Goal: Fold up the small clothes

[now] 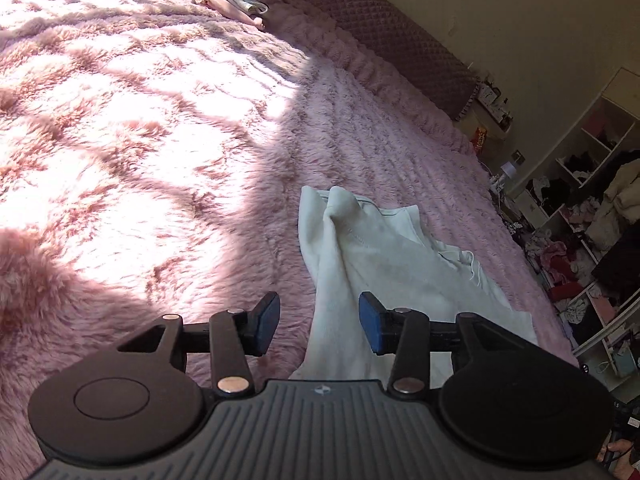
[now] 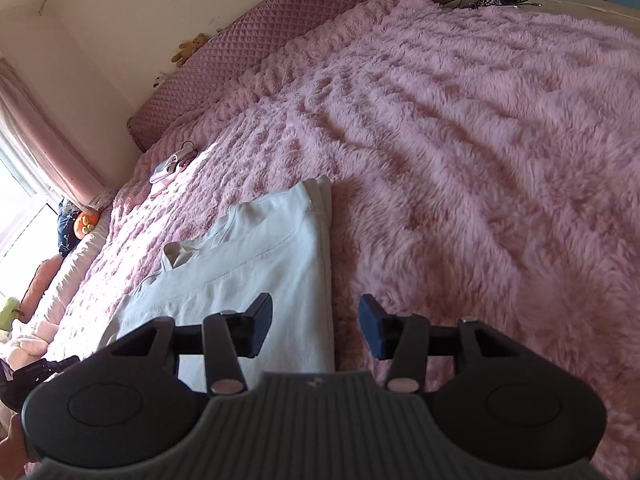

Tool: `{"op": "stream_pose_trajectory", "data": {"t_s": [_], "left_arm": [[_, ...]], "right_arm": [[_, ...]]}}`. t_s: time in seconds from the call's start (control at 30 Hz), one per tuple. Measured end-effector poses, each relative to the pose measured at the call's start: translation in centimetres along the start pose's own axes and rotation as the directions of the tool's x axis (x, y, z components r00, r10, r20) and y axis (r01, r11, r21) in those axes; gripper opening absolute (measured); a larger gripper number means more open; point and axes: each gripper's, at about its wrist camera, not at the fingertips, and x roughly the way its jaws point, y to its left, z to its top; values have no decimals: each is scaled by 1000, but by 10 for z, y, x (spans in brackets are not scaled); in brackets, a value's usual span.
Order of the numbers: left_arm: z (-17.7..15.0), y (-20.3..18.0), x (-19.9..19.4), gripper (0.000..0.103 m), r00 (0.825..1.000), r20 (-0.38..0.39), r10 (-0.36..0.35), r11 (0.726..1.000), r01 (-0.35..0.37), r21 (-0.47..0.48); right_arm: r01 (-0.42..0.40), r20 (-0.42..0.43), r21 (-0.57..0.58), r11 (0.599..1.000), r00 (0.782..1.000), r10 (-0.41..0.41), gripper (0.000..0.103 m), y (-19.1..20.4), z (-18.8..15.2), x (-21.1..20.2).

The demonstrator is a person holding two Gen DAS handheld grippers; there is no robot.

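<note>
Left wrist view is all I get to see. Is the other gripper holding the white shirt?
Observer: No. The right gripper is open with nothing pinched. The white shirt lies on the bed beneath its left finger.
Operator: Does that side look neat?
Observer: Yes, the shirt's right edge runs straight there.
Operator: Any toys around?
Observer: A small teddy bear sits on the quilted headboard cushion.

Hard sunlight overexposes the pink bedspread (image 1: 120, 100) in the left view; the rest is shaded. Edges are fisheye-curved, slightly blurred.
</note>
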Motion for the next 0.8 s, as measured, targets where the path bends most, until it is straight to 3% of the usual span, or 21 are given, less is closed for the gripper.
{"op": "stream_pose_trajectory", "data": {"t_s": [0.13,0.27,0.33,0.4,0.47,0.53,0.7,0.8], "left_arm": [[-26,15,-20,50,999,-22,-43,996,42,-75],[-39,18,-15,50,995,-64,-74,990,66,-122],[-43,18,-6,50,992,-90,-87,988,75,-133],[-43,15,-2,35,993,-86,-77,992,67,-110],[-41,14,0,3,994,-86,-65,992,55,-110],[-41,14,1,3,995,-84,-53,992,43,-117],[-38,4,-16,3,996,-74,-40,996,34,-78],[-40,8,-8,3,990,-139,14,1000,-18,-25]], "right_arm": [[21,-55,-7,1000,998,-21,45,0,-27,-13],[27,-83,3,1000,996,-27,45,3,-43,-14],[32,-98,7,999,995,-31,39,5,-47,-11],[38,-109,10,999,993,-37,38,7,-48,-10],[55,-110,3,998,992,-54,30,10,-49,-10],[83,-115,-15,996,990,-84,6,12,-46,-9],[93,-64,-62,994,993,-97,0,23,-34,-26],[104,-79,-57,993,991,-108,0,19,-33,-29]]}}
